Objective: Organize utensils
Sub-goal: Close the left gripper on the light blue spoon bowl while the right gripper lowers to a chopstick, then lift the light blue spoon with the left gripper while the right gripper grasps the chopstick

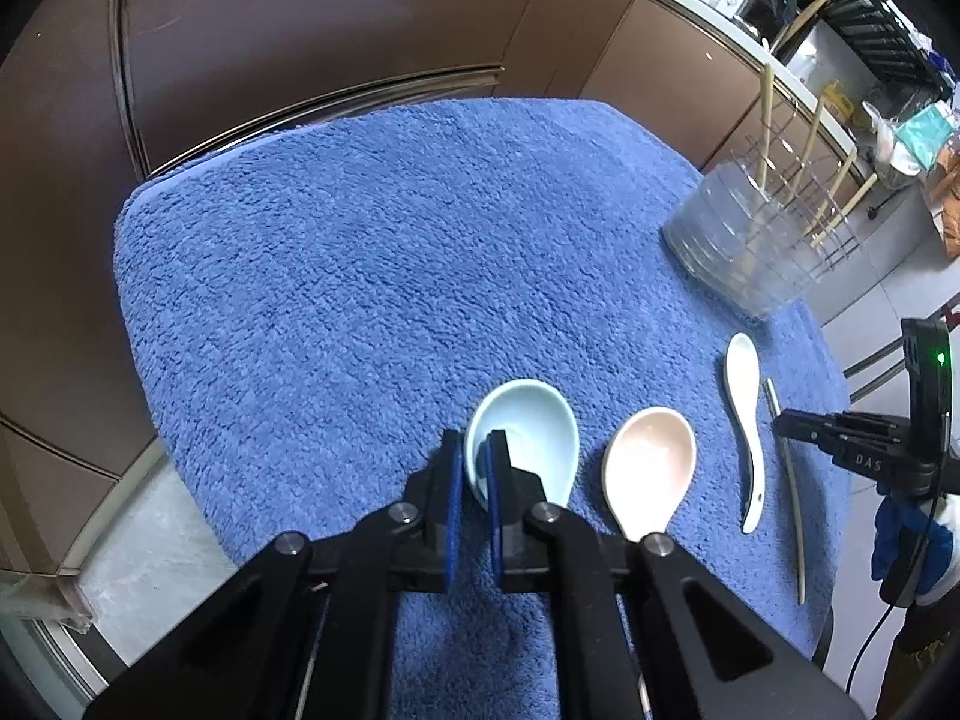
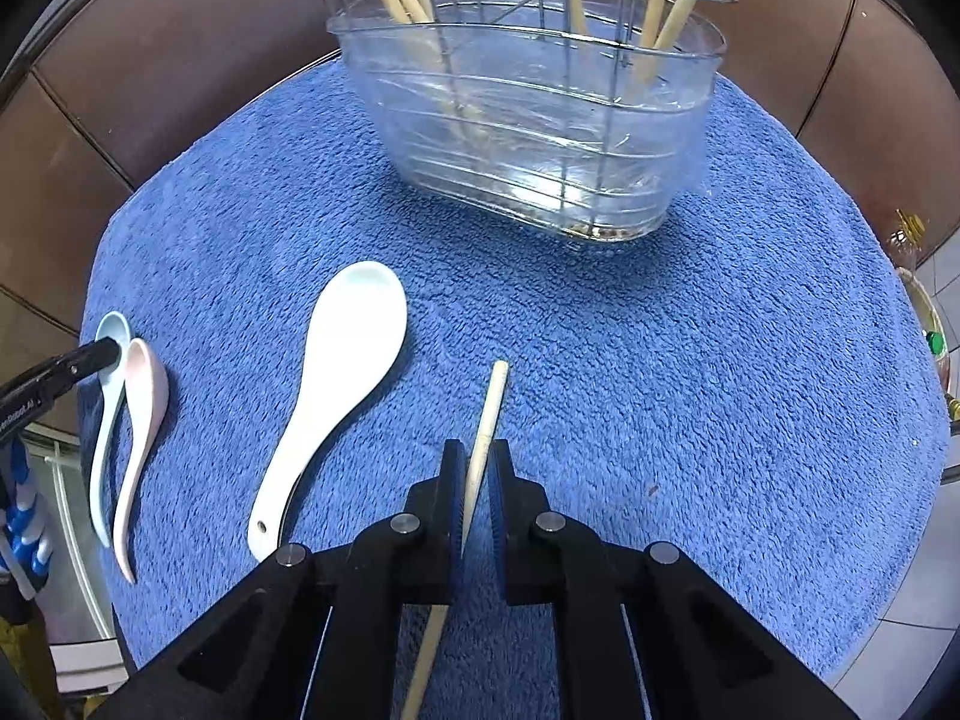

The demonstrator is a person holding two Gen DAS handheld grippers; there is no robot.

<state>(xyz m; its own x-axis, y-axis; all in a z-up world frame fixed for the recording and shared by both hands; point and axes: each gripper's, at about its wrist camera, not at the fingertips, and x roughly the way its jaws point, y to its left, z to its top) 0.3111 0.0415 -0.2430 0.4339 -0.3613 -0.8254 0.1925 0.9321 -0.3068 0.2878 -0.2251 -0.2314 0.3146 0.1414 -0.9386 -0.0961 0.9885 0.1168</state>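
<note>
Work surface: round table covered w/ blue fleece cloth point(image 1: 336, 276).

Left gripper point(image 1: 474, 450): blue-padded fingers straddle the rim of the pale blue ceramic soup spoon point(image 1: 528, 426), one pad inside the bowl, one outside. Narrow gap; cannot tell if rim is actually pinched. Spoon lies on cloth at near edge.

Pale pink ceramic soup spoon point(image 1: 648, 468): just beside blue one, on its right, flat on cloth, bowl up.

White ceramic soup spoon point(image 2: 342, 384): further right, bowl pointing toward rack, handle w/ small hole toward near edge. Untouched.

Right gripper point(image 2: 477, 480): jaws either side of a pale wooden chopstick point(image 2: 489, 414) lying on cloth. Stick runs between pads, closer to left pad; small gap visible on right side. Not clenched as far as seen.

Wire utensil rack in clear plastic drip tray point(image 2: 540, 120): far side of table, upright. Approx. five or six wooden chopsticks point(image 2: 672, 12) stand in it, leaning.
</note>
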